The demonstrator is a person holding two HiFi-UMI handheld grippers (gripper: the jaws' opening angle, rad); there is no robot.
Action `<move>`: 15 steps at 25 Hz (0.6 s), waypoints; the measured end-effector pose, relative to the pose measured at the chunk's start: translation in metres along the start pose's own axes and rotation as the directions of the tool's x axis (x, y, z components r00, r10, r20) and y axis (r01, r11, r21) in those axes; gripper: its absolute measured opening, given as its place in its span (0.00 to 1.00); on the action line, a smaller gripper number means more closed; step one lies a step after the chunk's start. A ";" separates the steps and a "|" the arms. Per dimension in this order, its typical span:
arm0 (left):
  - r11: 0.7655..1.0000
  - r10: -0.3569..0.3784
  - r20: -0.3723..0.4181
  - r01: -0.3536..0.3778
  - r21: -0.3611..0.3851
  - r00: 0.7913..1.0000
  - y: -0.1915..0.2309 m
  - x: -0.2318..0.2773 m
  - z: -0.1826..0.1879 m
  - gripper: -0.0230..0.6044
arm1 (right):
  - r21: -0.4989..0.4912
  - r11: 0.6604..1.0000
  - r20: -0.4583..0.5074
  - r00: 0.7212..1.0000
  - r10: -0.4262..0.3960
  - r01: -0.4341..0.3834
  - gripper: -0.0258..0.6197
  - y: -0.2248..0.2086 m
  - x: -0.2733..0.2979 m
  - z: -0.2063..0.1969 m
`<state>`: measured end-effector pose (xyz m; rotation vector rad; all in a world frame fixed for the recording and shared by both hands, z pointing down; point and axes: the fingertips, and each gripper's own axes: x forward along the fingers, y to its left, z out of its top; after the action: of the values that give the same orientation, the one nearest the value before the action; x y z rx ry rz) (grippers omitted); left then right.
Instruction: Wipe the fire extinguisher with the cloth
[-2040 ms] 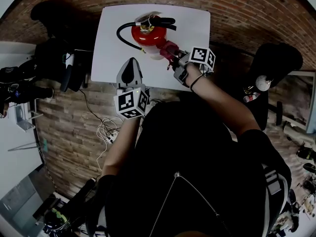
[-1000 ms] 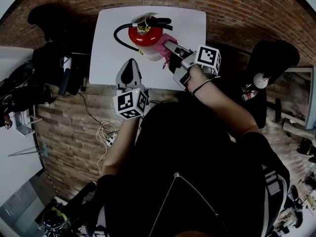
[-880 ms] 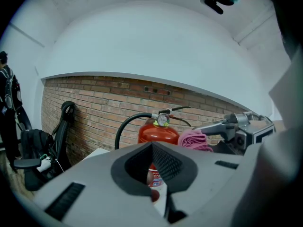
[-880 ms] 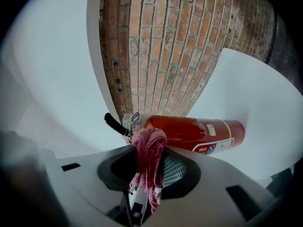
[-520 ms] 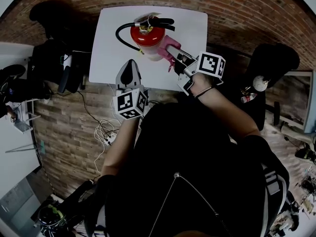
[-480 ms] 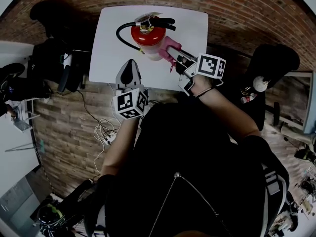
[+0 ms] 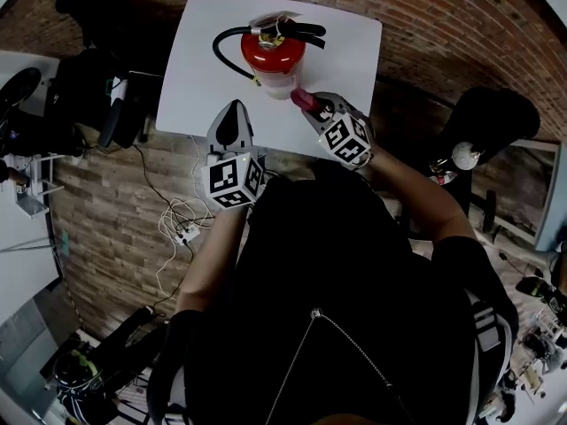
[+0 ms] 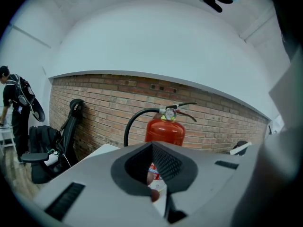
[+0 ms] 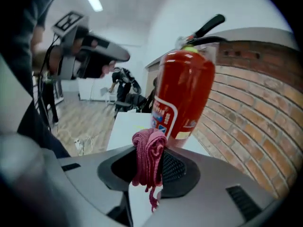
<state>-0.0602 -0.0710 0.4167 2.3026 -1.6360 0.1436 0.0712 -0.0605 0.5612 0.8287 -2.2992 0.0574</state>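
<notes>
Right gripper view: R gripper [image 9: 147, 173] clamps pink cloth [image 9: 150, 148] by extinguisher [image 9: 182, 91]; L gripper [image 8: 156, 183] jaws together, empty.

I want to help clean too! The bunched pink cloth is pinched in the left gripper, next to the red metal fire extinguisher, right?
Not quite. It is the right gripper that pinches the bunched pink cloth, next to the red metal fire extinguisher. The right gripper view shows this. The left gripper has nothing between its jaws.
</notes>
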 end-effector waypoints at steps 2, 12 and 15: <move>1.000 0.009 -0.004 -0.009 0.001 1.000 0.001 0.000 -0.002 0.05 | -0.155 0.988 -0.046 0.999 0.013 -0.020 0.23 0.011 0.019 -0.019; 0.996 0.086 -0.036 -0.086 0.005 0.996 0.020 -0.010 -0.012 0.05 | -0.614 0.781 -0.204 0.979 -0.014 -0.117 0.23 0.039 0.101 -0.102; 0.994 0.112 -0.049 -0.112 0.003 0.992 0.025 -0.014 -0.017 0.05 | -0.675 0.723 -0.237 0.971 -0.020 -0.150 0.23 0.041 0.121 -0.123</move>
<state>-0.0868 -0.0607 0.4336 2.1895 -1.7412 0.2237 0.0519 -0.0623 0.7370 0.3176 -1.8941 -0.6167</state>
